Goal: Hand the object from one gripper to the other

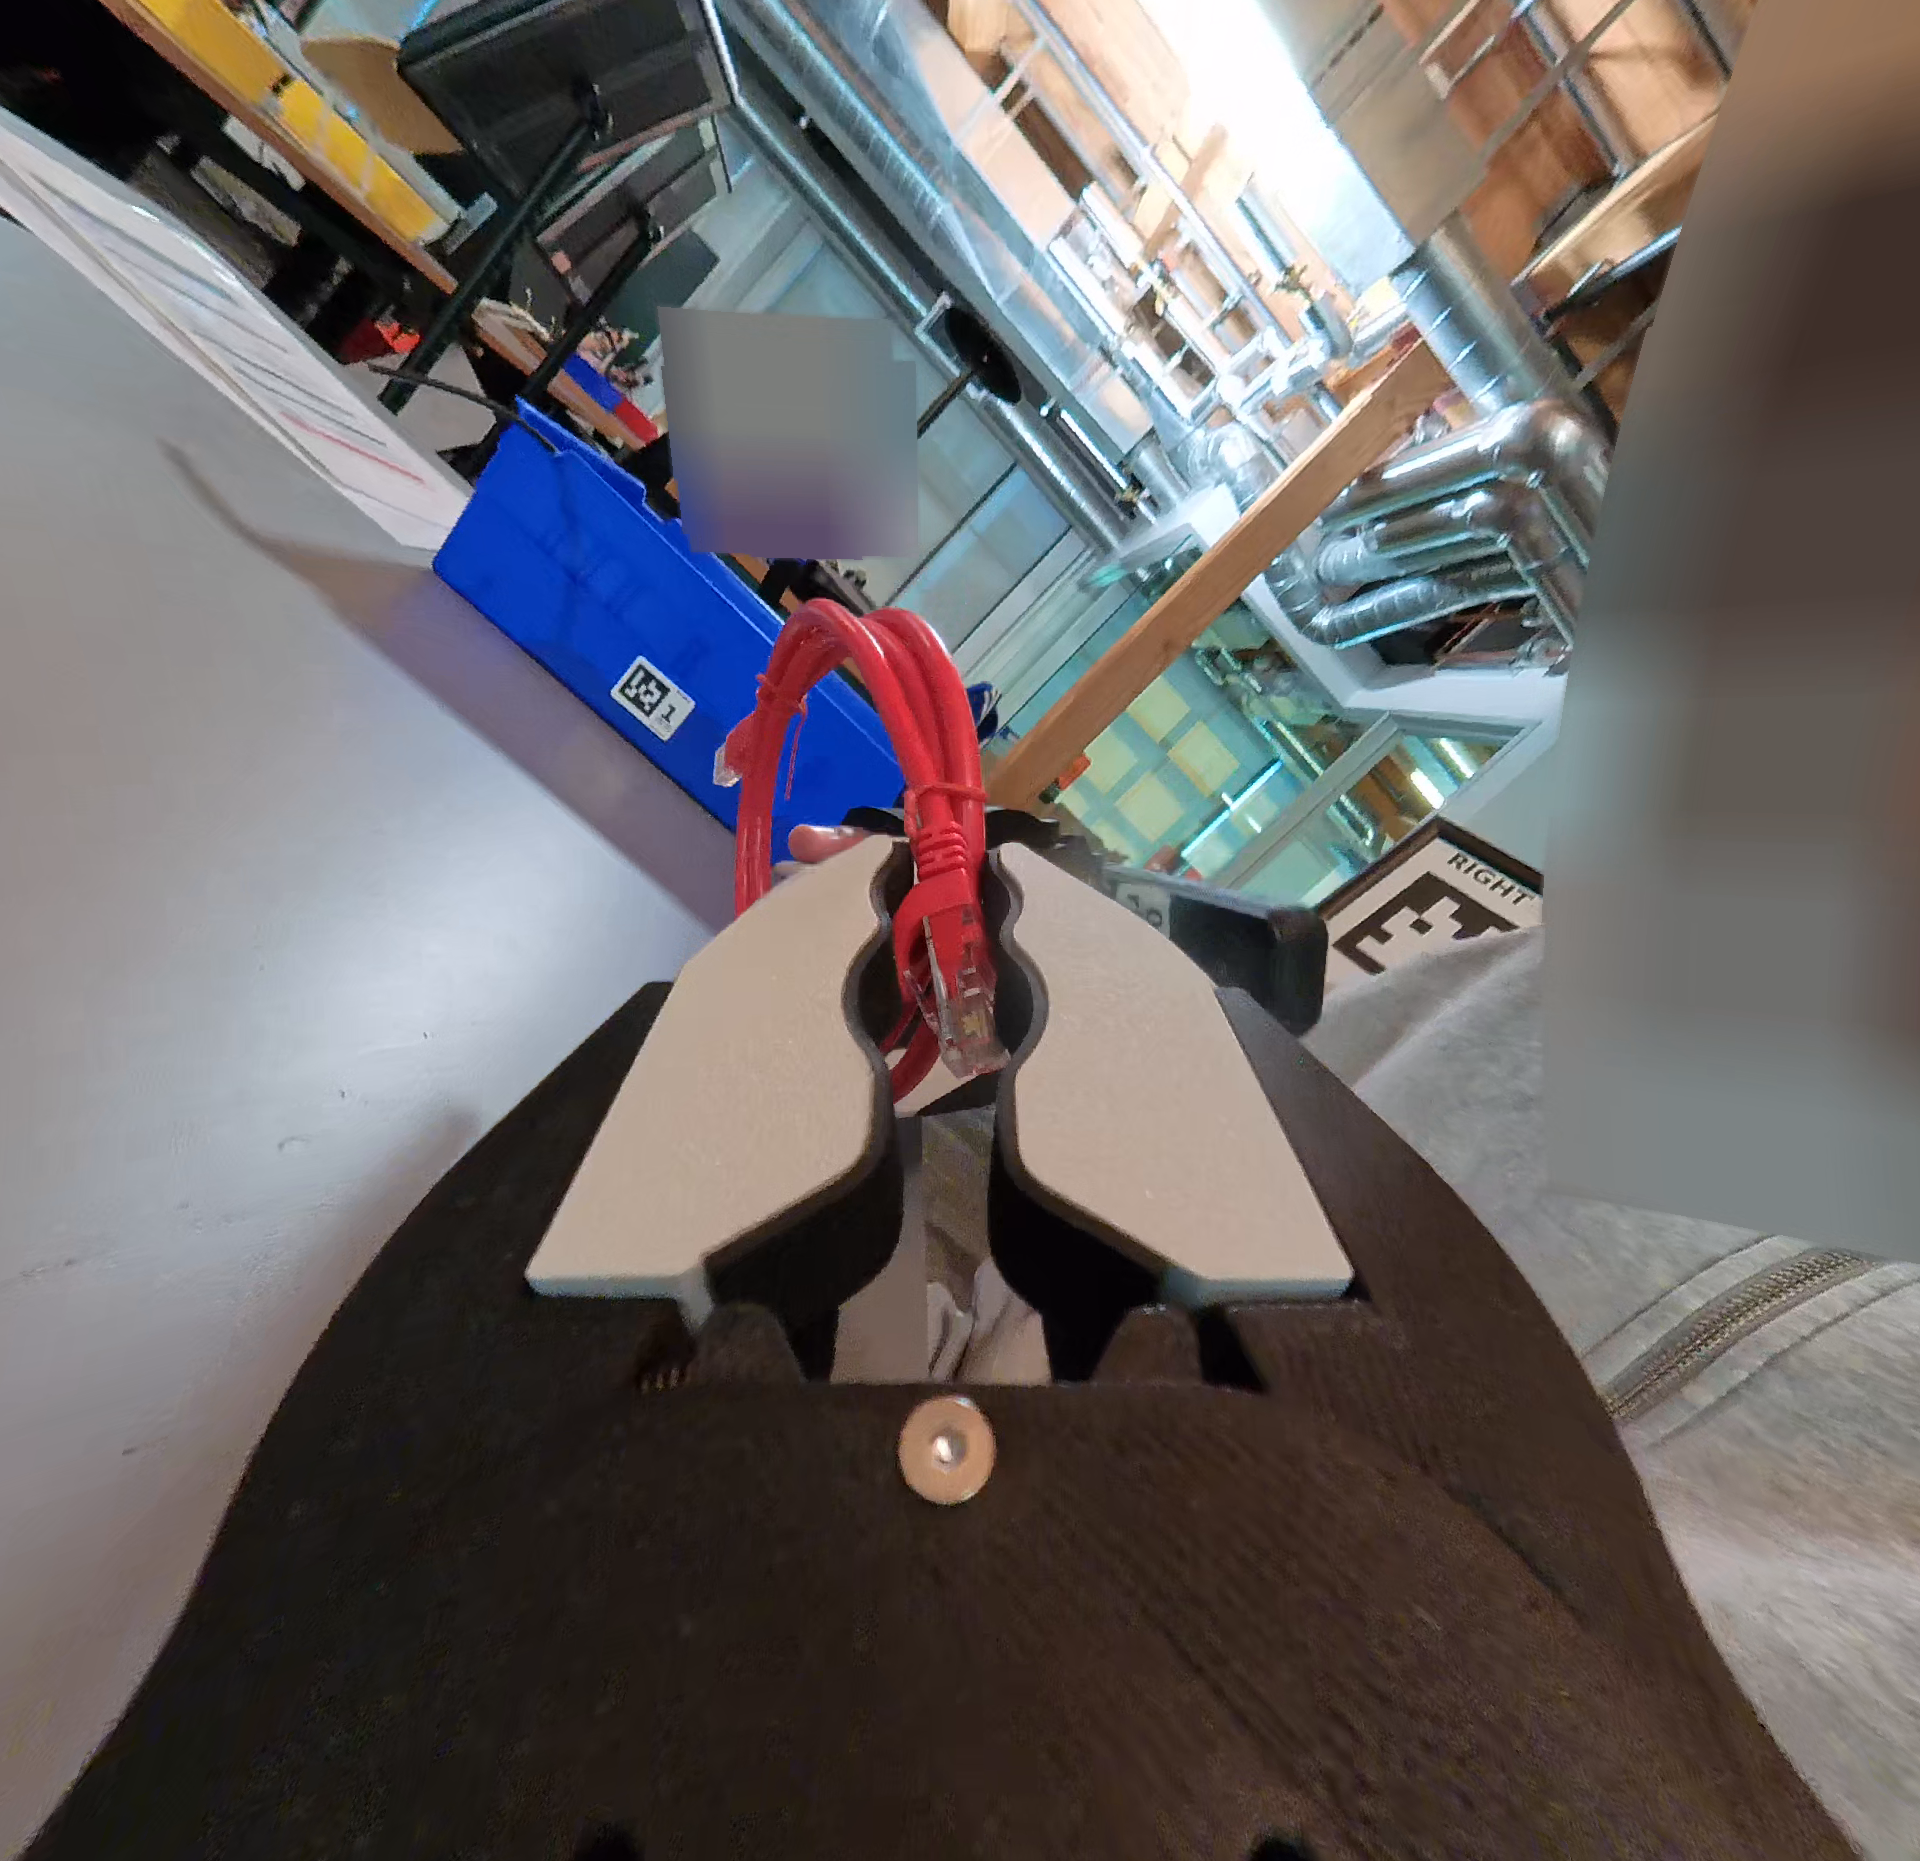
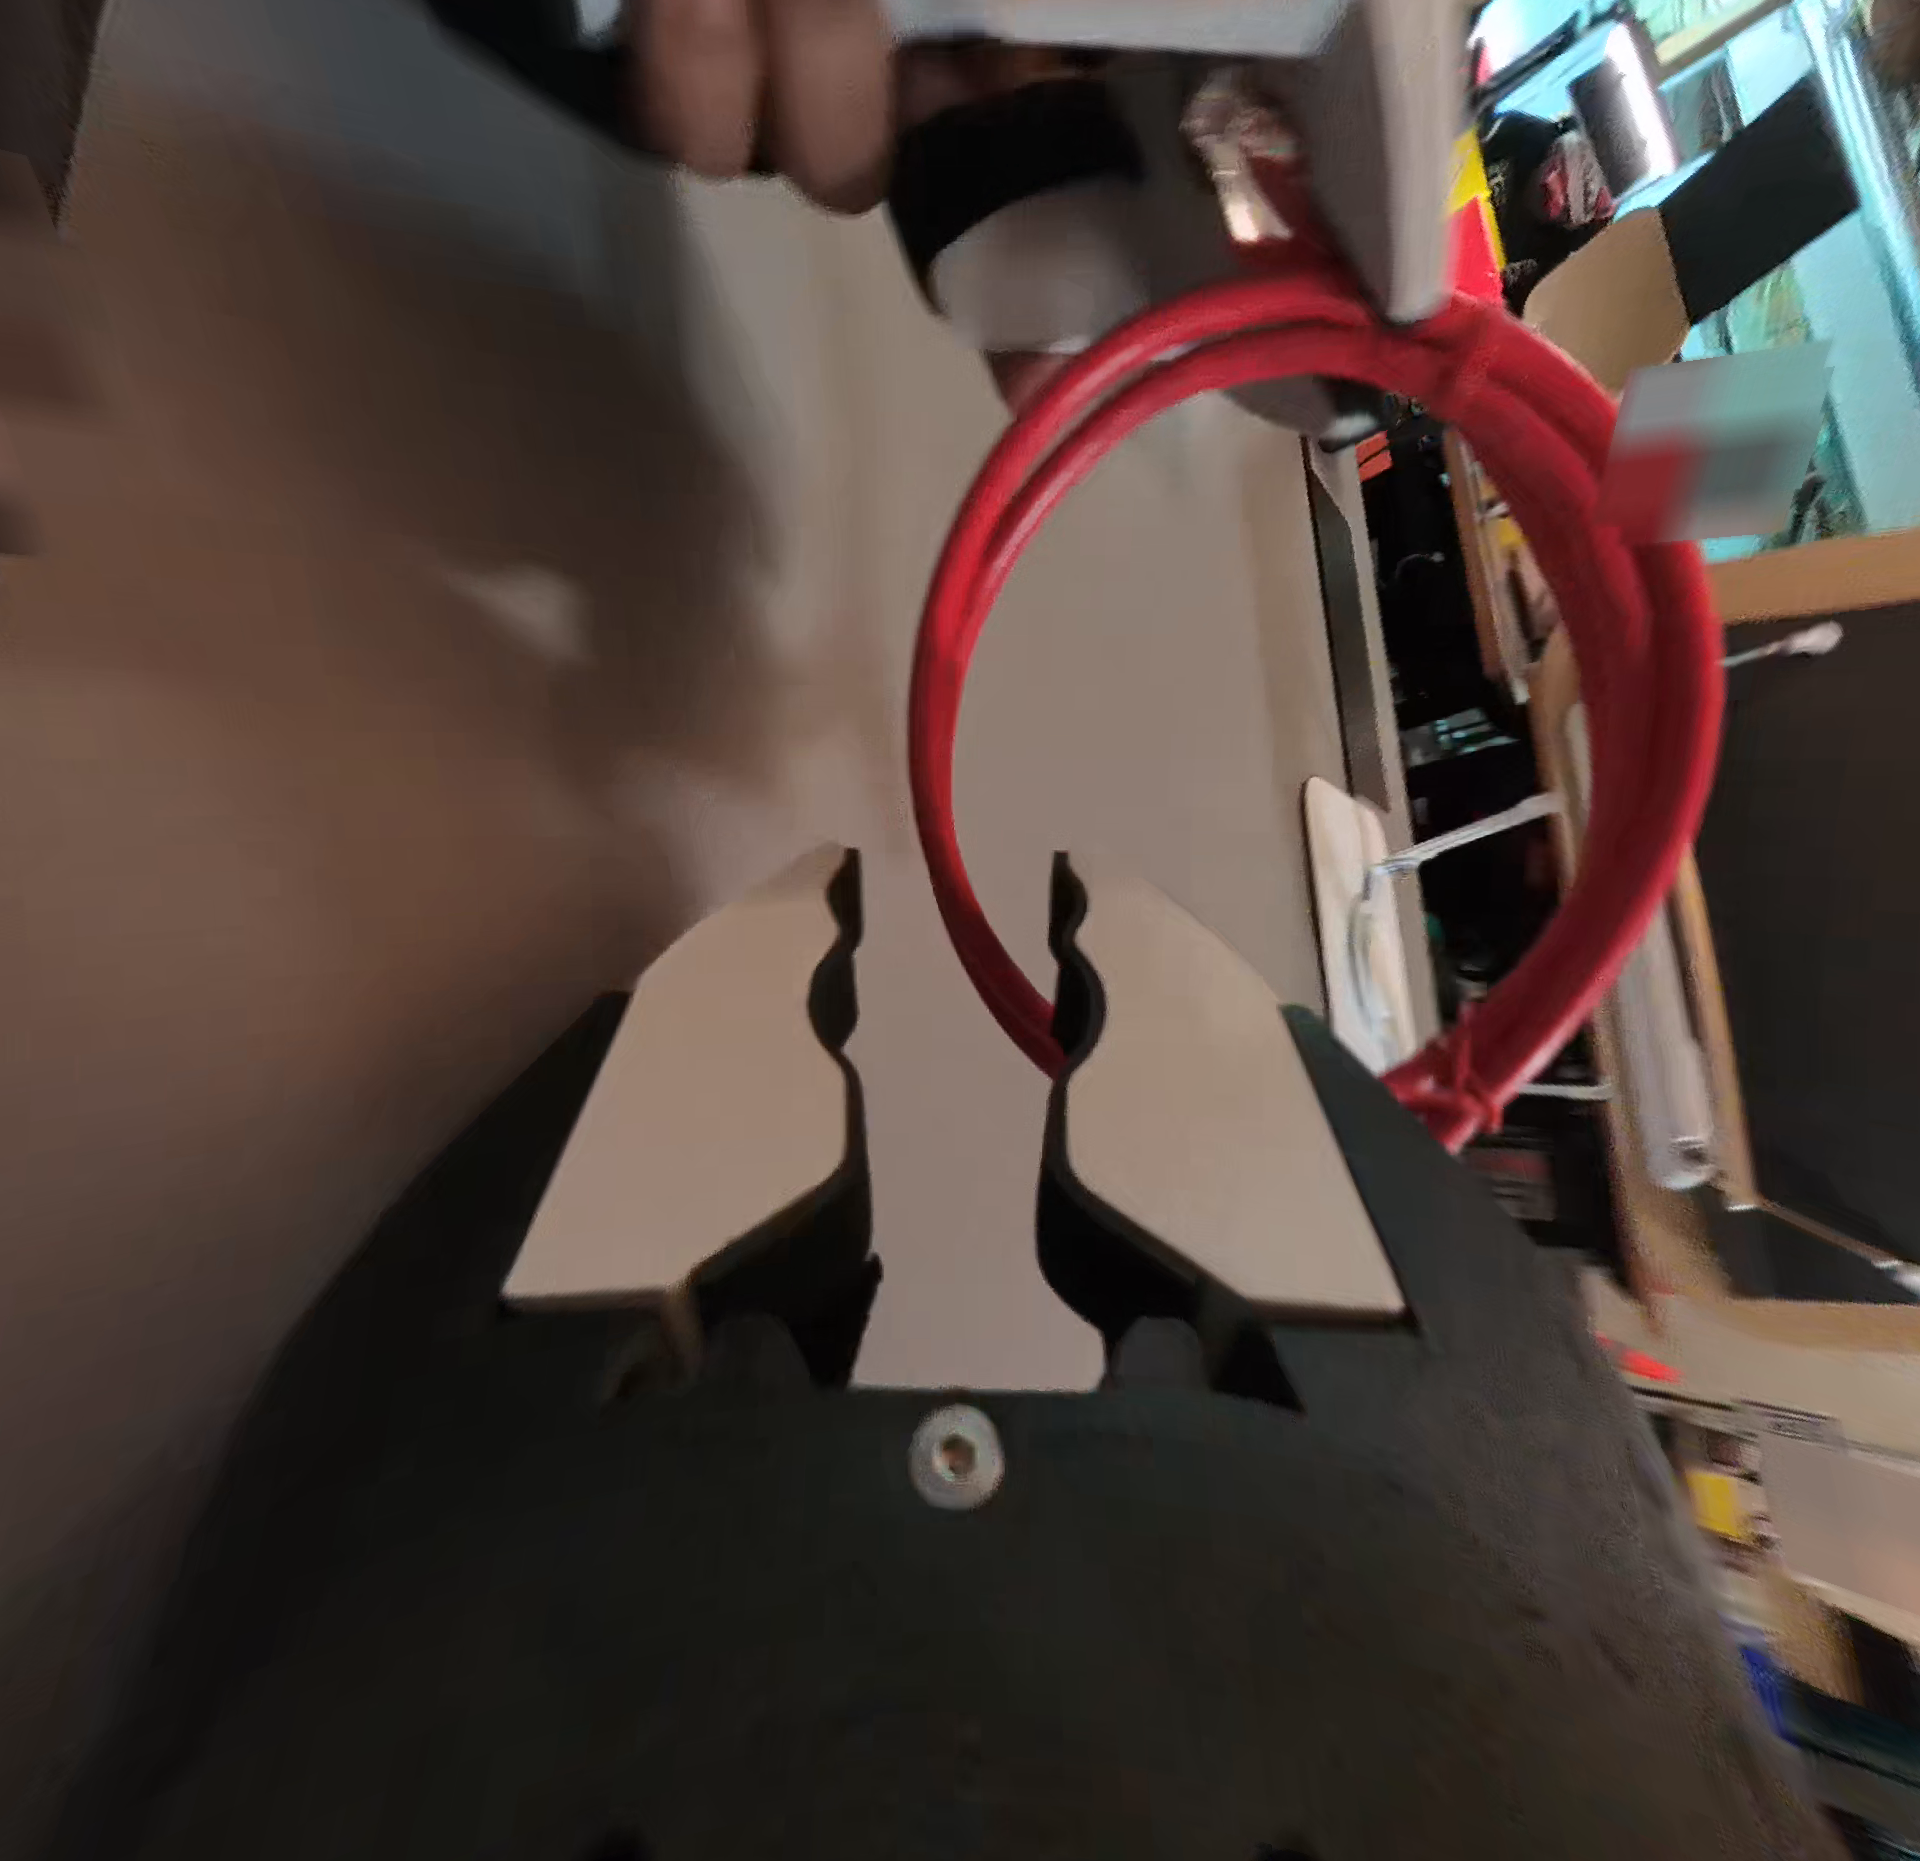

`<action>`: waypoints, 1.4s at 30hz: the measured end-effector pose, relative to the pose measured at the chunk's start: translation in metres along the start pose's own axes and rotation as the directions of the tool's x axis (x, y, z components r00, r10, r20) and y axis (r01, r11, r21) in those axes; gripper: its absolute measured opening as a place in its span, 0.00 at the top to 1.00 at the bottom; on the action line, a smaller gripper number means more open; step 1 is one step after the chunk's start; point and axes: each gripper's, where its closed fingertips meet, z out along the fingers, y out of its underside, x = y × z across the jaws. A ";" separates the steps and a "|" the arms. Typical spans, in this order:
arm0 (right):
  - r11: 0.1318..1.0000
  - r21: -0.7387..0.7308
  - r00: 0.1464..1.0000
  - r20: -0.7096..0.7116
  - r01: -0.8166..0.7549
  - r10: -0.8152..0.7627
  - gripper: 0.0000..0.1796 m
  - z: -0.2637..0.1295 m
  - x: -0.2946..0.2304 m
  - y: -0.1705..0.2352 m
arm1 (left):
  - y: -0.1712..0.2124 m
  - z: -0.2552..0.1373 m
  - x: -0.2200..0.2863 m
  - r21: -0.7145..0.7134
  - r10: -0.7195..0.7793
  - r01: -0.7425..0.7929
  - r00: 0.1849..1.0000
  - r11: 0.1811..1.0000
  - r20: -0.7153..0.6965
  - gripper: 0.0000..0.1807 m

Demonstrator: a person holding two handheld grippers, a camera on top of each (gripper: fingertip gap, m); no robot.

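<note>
A coiled red network cable [image 1: 914,741], tied with red twist ties, is the object. In the left wrist view my left gripper [image 1: 943,855] is shut on the coil near one clear plug [image 1: 961,1001], holding it in the air. In the right wrist view the same coil [image 2: 1621,585] hangs from the left gripper's grey fingers [image 2: 1382,201] at the top. My right gripper [image 2: 954,861] is open. One strand of the coil passes between its jaws and touches the right finger's inner face. Part of the right gripper [image 1: 1257,938] shows behind the cable in the left wrist view.
A grey tabletop [image 1: 260,876] lies to the left, with a blue bin [image 1: 644,606] and a white sheet [image 1: 208,325] on it. A grey sleeve [image 1: 1714,1396] is at the right. A hand [image 2: 748,66] holds the left gripper. Shelves and boxes [image 2: 1558,876] stand at the right.
</note>
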 end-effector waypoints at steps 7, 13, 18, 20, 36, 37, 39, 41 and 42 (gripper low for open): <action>0.956 -0.126 0.963 -0.009 0.266 -0.269 0.96 0.008 -0.016 0.004 | 0.014 0.009 0.008 -0.071 0.058 -0.058 0.998 0.996 -0.011 0.94; 0.995 -0.057 0.996 -0.027 0.084 -0.086 0.97 0.002 -0.003 0.001 | 0.000 0.007 0.009 0.019 0.045 -0.045 0.999 0.999 -0.015 0.72; 0.975 0.113 0.981 -0.014 -0.191 0.194 0.97 -0.009 0.016 -0.013 | 0.001 0.007 0.003 0.029 0.039 -0.039 0.999 0.999 0.001 0.63; 0.917 0.218 0.942 0.050 -0.334 0.331 0.97 -0.017 0.022 -0.024 | 0.005 0.009 0.003 0.010 0.045 -0.045 0.999 0.999 -0.001 0.64; 0.150 0.245 0.288 0.829 -0.958 0.480 0.96 -0.065 0.017 -0.107 | 0.020 0.004 -0.029 -0.103 0.124 -0.106 0.976 0.989 0.181 0.76; 0.145 0.234 0.275 0.839 -0.961 0.470 0.96 -0.065 0.015 -0.110 | 0.023 0.005 -0.029 -0.123 0.144 -0.122 0.972 0.985 0.185 0.78; 0.143 0.219 0.261 0.853 -0.965 0.452 0.96 -0.065 0.010 -0.115 | 0.028 0.006 -0.030 -0.170 0.194 -0.161 0.961 0.972 0.196 0.83; 0.144 0.207 0.249 0.867 -0.968 0.432 0.96 -0.067 0.007 -0.119 | 0.032 0.007 -0.030 -0.206 0.241 -0.200 0.949 0.958 0.204 0.85; 0.142 0.202 0.244 0.872 -0.969 0.424 0.96 -0.069 0.006 -0.121 | 0.034 0.007 -0.030 -0.221 0.256 -0.210 0.944 0.952 0.207 0.86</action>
